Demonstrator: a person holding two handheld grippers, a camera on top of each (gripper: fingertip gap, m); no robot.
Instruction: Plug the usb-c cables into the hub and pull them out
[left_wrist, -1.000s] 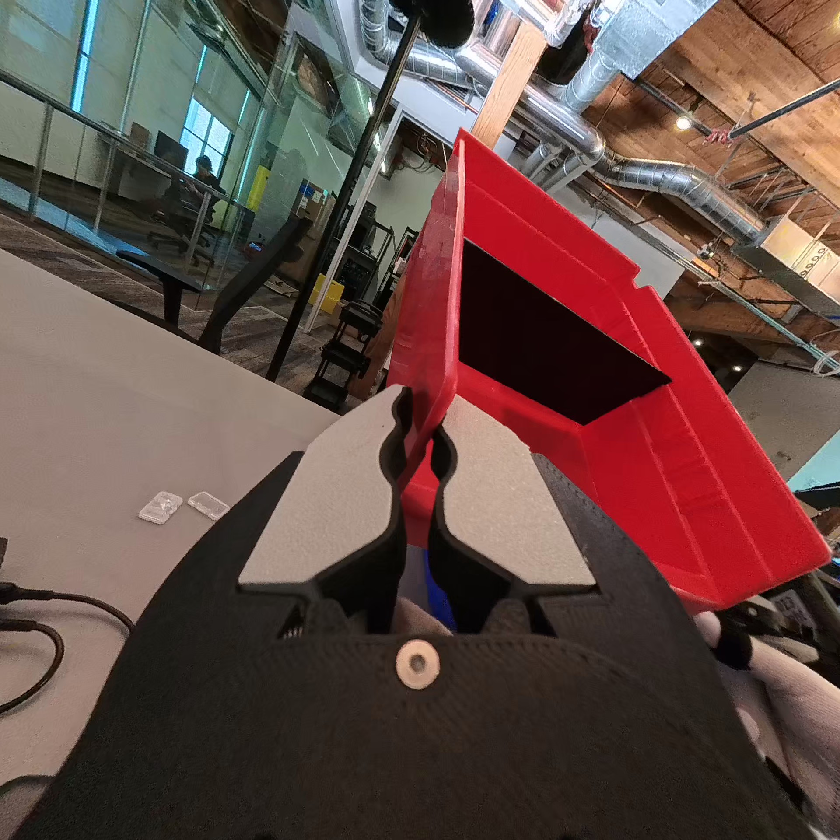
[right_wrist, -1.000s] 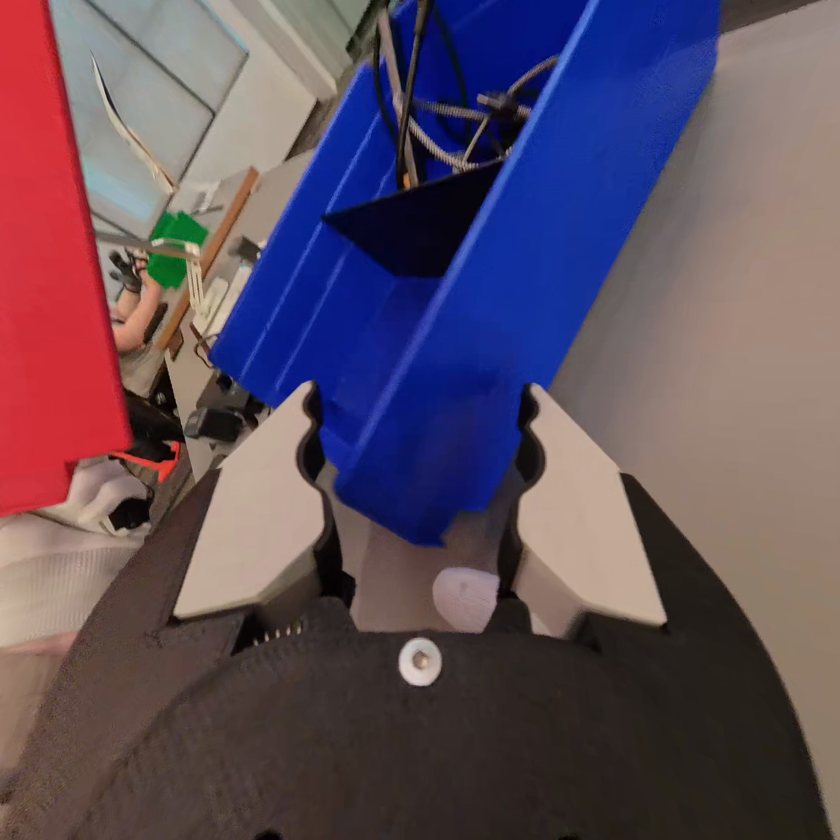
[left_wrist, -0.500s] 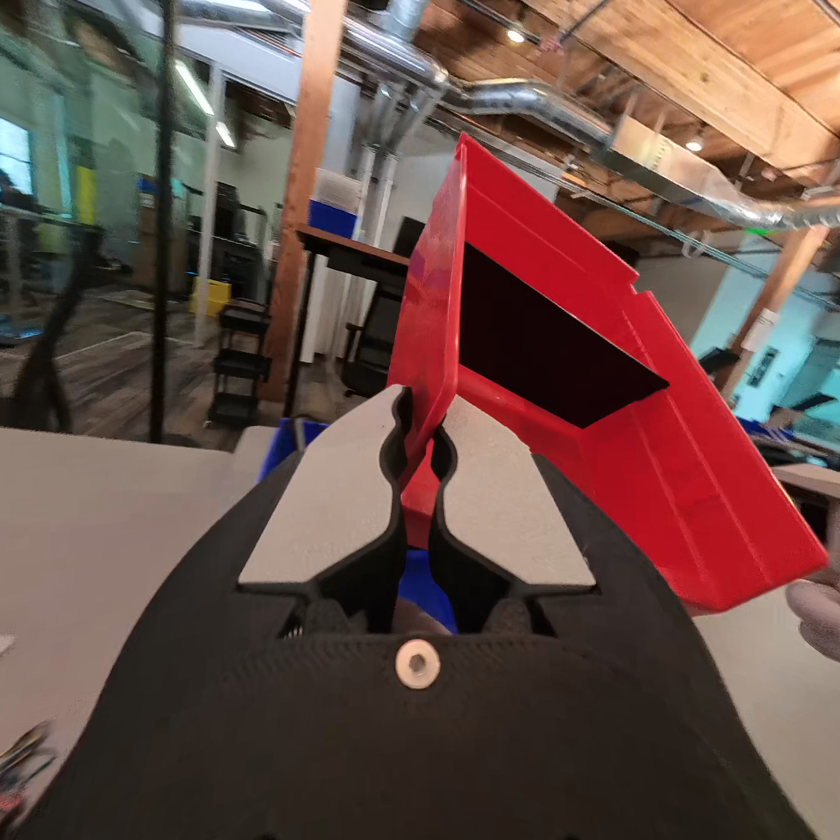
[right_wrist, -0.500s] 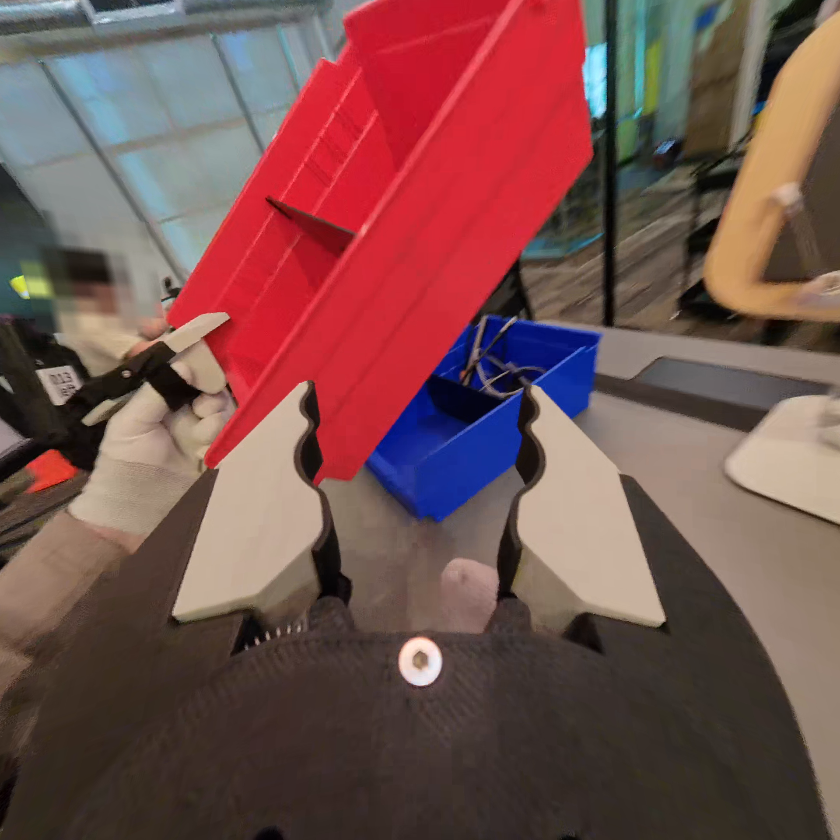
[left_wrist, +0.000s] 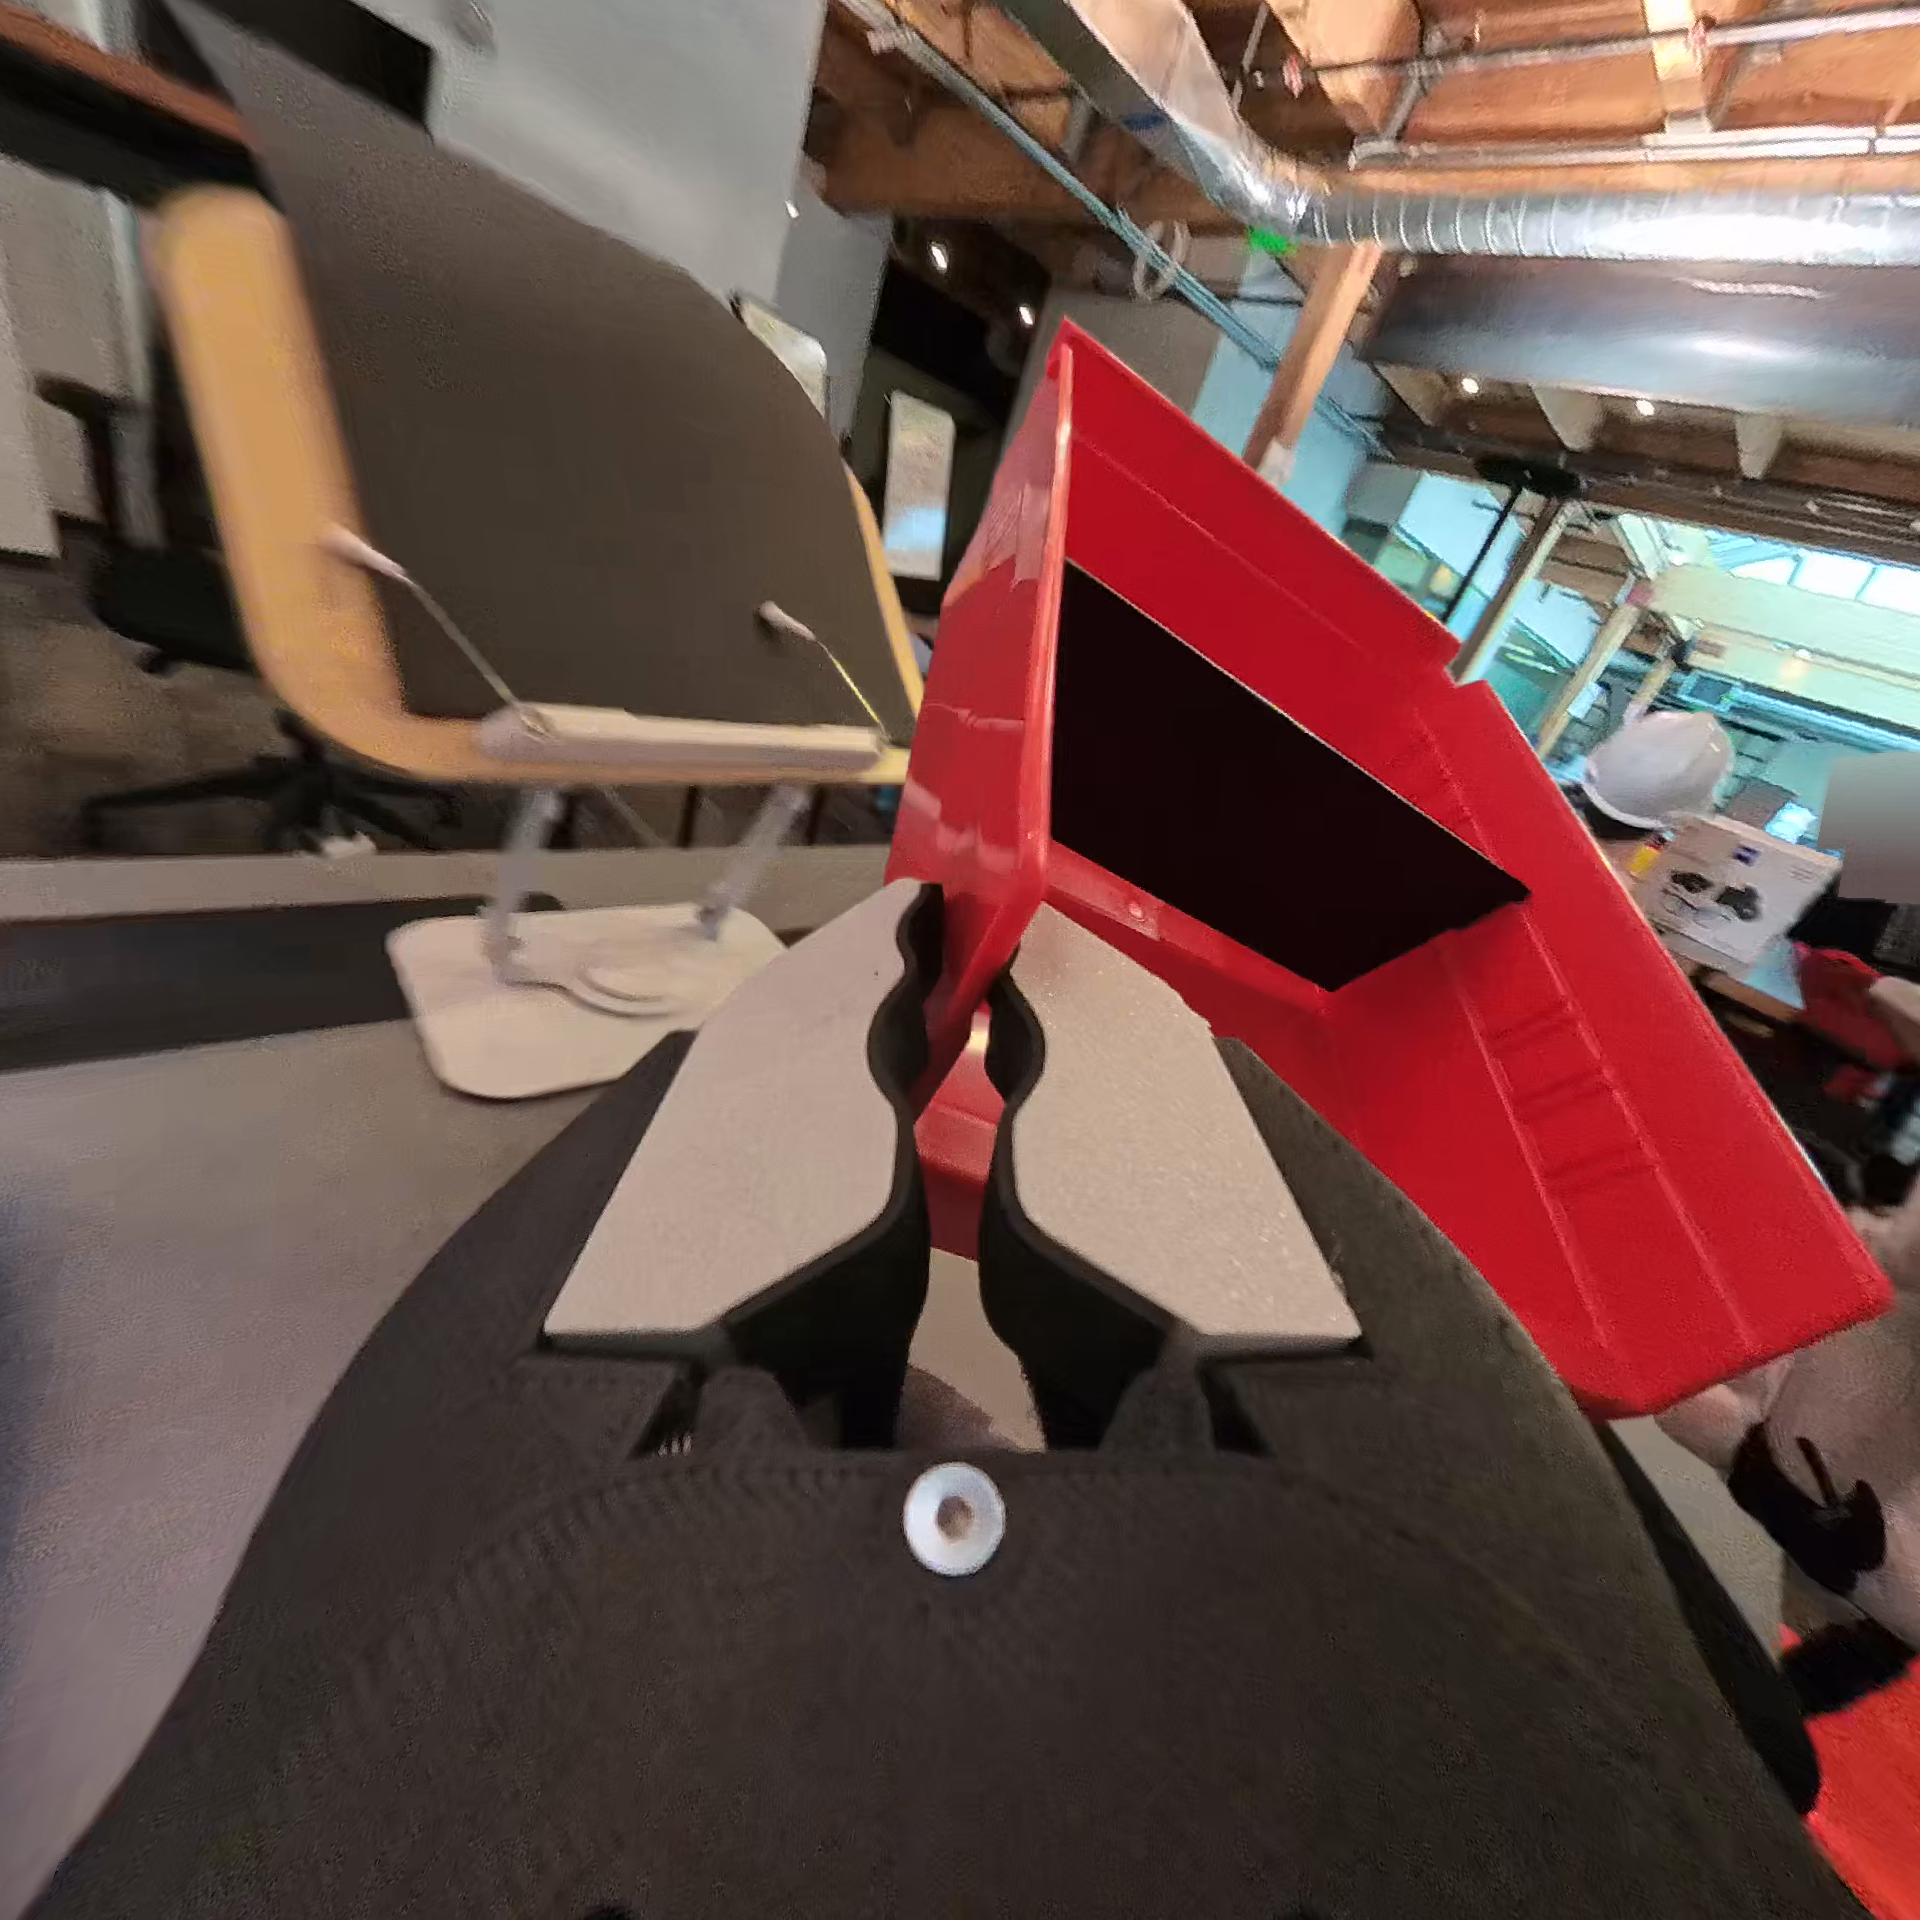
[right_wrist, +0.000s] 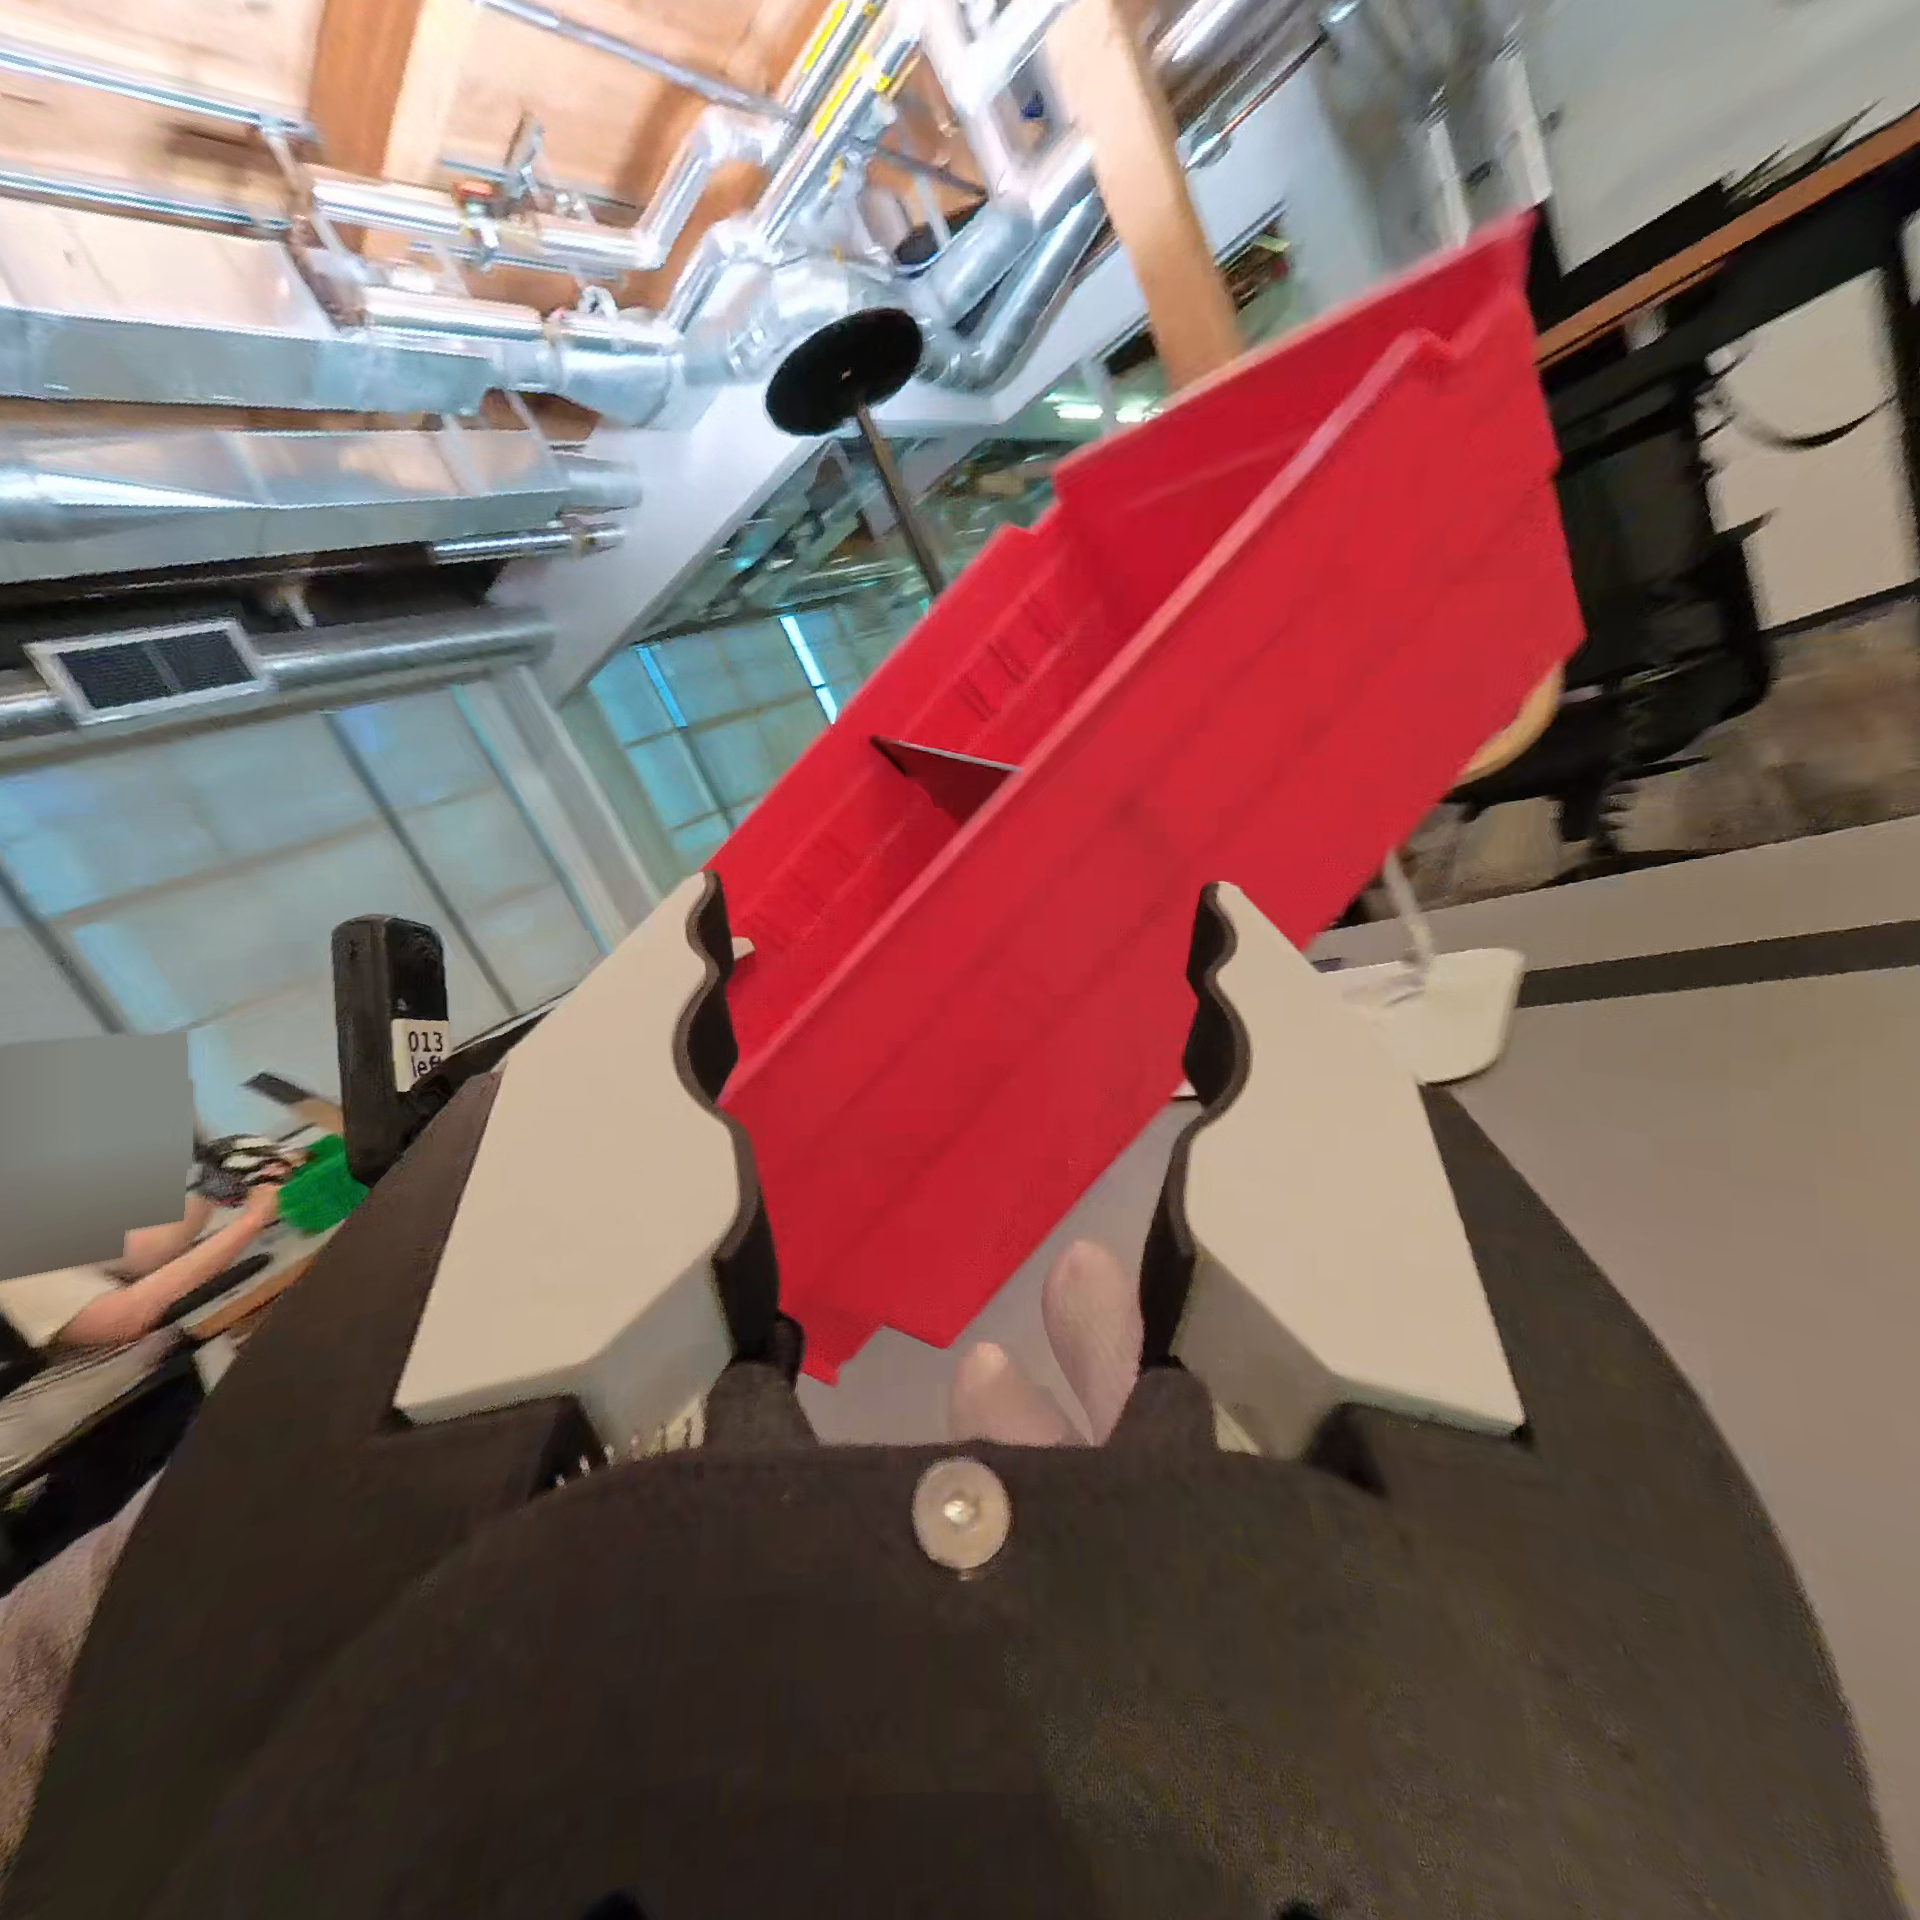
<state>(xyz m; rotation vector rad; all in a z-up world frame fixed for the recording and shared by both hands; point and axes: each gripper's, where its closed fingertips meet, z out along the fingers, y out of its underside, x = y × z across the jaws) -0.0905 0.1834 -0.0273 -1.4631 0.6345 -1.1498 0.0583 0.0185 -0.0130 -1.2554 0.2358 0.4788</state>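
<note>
The left claw (left_wrist: 956, 977) is pinched tight on the thin side wall of a long red plastic bin with a black divider (left_wrist: 1455, 935), holding it tilted up in the air above the grey surface (left_wrist: 208, 1195). The right claw (right_wrist: 961, 997) stands spread wide with nothing between its fingers, the red bin (right_wrist: 1091, 935) hanging just beyond it. A white-based stand carrying a dark curved panel (left_wrist: 582, 997) sits on the surface behind. Neither cables nor hub are in sight from here.

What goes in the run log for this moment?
left gripper: shut on red bin wall | red bin: lifted, tilted | right gripper: open, empty
</note>
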